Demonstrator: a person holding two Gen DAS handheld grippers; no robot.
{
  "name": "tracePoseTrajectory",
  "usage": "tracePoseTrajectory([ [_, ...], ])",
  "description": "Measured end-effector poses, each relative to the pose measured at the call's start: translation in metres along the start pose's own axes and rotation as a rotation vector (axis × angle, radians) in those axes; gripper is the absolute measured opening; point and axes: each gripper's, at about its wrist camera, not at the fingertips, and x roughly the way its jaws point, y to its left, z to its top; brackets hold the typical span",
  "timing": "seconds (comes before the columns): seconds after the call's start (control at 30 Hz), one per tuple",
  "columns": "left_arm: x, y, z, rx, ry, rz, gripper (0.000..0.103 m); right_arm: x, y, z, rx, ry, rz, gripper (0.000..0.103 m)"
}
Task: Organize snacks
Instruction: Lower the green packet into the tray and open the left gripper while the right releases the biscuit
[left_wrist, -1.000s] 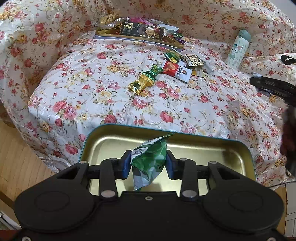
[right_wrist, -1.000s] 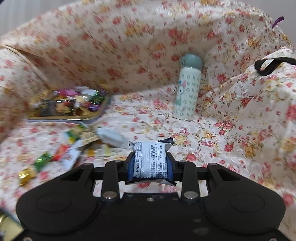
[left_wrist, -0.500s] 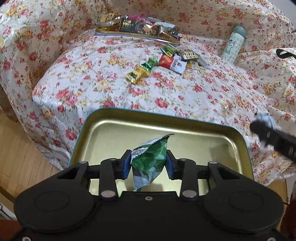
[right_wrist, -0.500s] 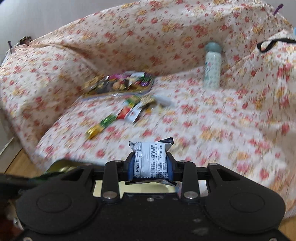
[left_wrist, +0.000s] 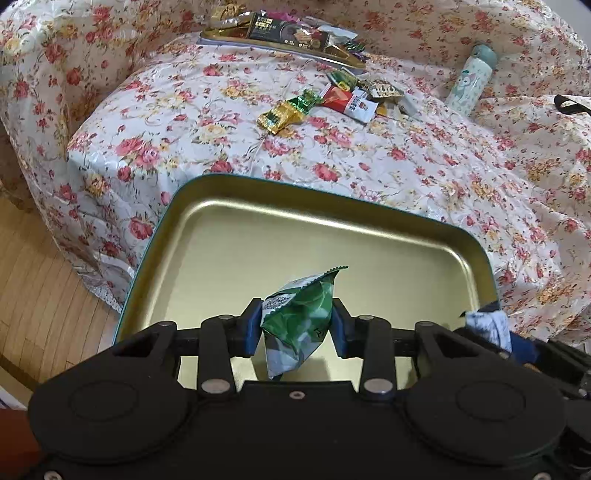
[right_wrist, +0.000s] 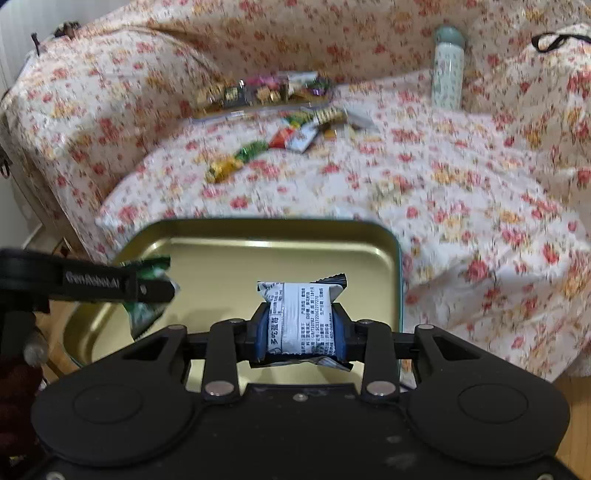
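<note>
The left tool (left_wrist: 297, 326) was clenched on a crinkled green foil snack packet (left_wrist: 301, 321), the right tool (right_wrist: 301, 328) on a white printed snack packet (right_wrist: 301, 317). Both hung directly above the shallow gold metal tray with a teal rim (left_wrist: 369, 258), the green packet towards its left, so each release probably needed only a drop straight down.

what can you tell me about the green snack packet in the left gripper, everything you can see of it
The green snack packet is a small, crinkly foil-like pouch, shiny green with a leafy print, a white patch of fine print near the top and a paler lower end. Its top seam is zigzag cut and sticks up to the right. It hangs tilted, pinched on both sides by the blue pads of the left gripper, above the bare gold inside of the tin tray, not touching it.
</note>
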Motion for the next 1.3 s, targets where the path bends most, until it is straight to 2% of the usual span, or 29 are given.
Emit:
tracePoseTrajectory([
  [0.27,0.005,-0.001,-0.004,0.010,0.020,0.012,0.046,0.006,0.004,-0.013,-0.024,0.044,-0.003,0.036],
  [0.63,0.008,-0.003,-0.007,0.024,0.036,0.013,0.047,0.012,0.006,-0.014,-0.046,0.083,0.009,0.036],
  [0.73,0.007,-0.003,-0.007,0.028,0.033,0.012,0.048,0.013,0.006,-0.014,-0.049,0.093,0.011,0.036],
  [0.8,0.007,-0.004,-0.007,0.031,0.031,0.014,0.055,0.013,0.005,-0.014,-0.052,0.099,0.013,0.036],
  [1.3,-0.002,-0.007,-0.007,0.049,-0.008,0.030,0.056,0.015,0.008,-0.014,-0.070,0.112,0.013,0.037],
])
